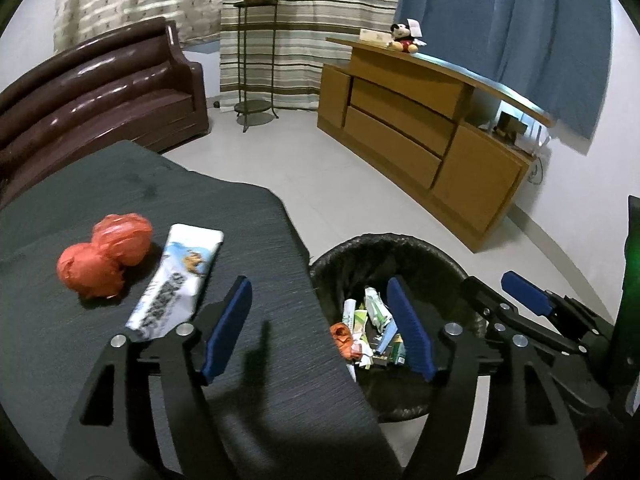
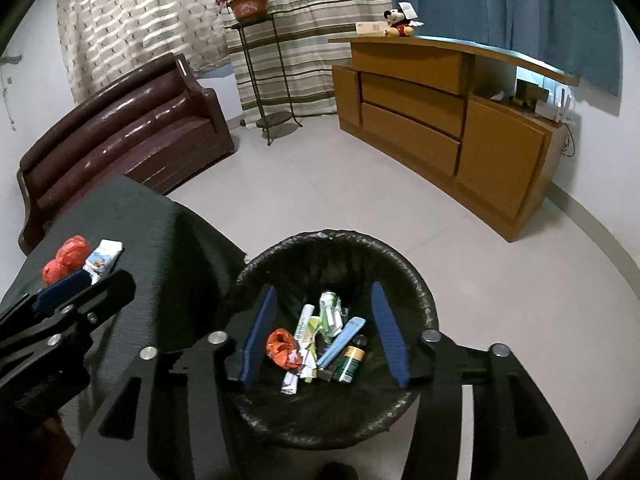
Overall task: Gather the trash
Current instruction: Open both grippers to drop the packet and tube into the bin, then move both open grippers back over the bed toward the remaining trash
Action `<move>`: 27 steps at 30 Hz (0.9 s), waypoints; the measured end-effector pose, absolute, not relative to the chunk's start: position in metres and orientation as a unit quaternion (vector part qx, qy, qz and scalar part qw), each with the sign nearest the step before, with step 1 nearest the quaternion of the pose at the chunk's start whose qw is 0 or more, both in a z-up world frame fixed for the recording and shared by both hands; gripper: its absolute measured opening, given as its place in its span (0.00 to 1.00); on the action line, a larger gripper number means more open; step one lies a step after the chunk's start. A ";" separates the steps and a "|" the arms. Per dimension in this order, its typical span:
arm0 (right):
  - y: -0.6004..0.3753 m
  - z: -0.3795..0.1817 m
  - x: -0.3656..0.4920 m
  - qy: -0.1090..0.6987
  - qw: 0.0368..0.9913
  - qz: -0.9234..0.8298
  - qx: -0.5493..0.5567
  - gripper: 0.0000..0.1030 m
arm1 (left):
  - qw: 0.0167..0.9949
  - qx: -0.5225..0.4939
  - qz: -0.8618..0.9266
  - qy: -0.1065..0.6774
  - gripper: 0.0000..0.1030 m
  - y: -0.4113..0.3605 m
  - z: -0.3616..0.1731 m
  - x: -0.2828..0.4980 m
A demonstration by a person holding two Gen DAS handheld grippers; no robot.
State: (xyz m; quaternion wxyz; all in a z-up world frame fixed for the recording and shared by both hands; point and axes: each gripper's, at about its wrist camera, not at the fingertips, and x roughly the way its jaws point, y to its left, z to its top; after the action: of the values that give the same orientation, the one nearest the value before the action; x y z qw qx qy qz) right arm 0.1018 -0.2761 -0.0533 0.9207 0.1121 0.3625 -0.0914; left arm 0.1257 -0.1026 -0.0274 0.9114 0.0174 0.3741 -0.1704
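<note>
Left gripper (image 1: 320, 328): jaws wide apart, nothing between the pads; poised over the counter (image 1: 168, 208) edge, one finger above the bin.
Right gripper (image 2: 324, 332): jaws parted, empty; directly above the bin mouth.
Trash bin (image 2: 408, 268): black, bag-lined, on the floor just beside the counter. Holds an orange crumpled wad (image 2: 282, 349), white and green wrappers (image 2: 332, 312), a light blue strip (image 2: 342, 340), a dark green-labelled container (image 2: 352, 360).
Counter: dark cloth cover. On it, two orange bag balls (image 1: 106, 254) touching each other, and just beside them a white-and-blue printed packet (image 1: 180, 276).
Background: brown sofa (image 1: 96, 96), wooden cabinet (image 1: 420, 136), plant stand (image 1: 254, 60)
</note>
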 end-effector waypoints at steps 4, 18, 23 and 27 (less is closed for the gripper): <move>-0.263 -0.048 0.104 0.361 0.923 -0.080 0.110 0.54 | 0.916 0.007 -0.154 0.370 0.70 -0.080 -0.021 0.120; -0.176 -0.032 0.123 0.360 0.929 0.001 0.086 0.57 | 0.932 -0.015 -0.053 0.359 0.75 0.033 -0.010 0.107; -0.147 -0.028 0.134 0.361 0.929 0.022 0.073 0.57 | 0.934 -0.021 -0.019 0.357 0.75 0.074 -0.011 0.105; -0.125 -0.024 0.139 0.360 0.930 0.032 0.068 0.60 | 0.934 -0.026 0.001 0.357 0.75 0.100 -0.011 0.103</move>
State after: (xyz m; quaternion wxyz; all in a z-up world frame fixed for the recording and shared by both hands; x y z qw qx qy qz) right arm 0.1386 -0.1248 -0.0240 0.9300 0.0675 0.3598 0.0320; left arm 0.1031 0.0998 -0.0111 0.9338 -0.0263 0.3569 0.0010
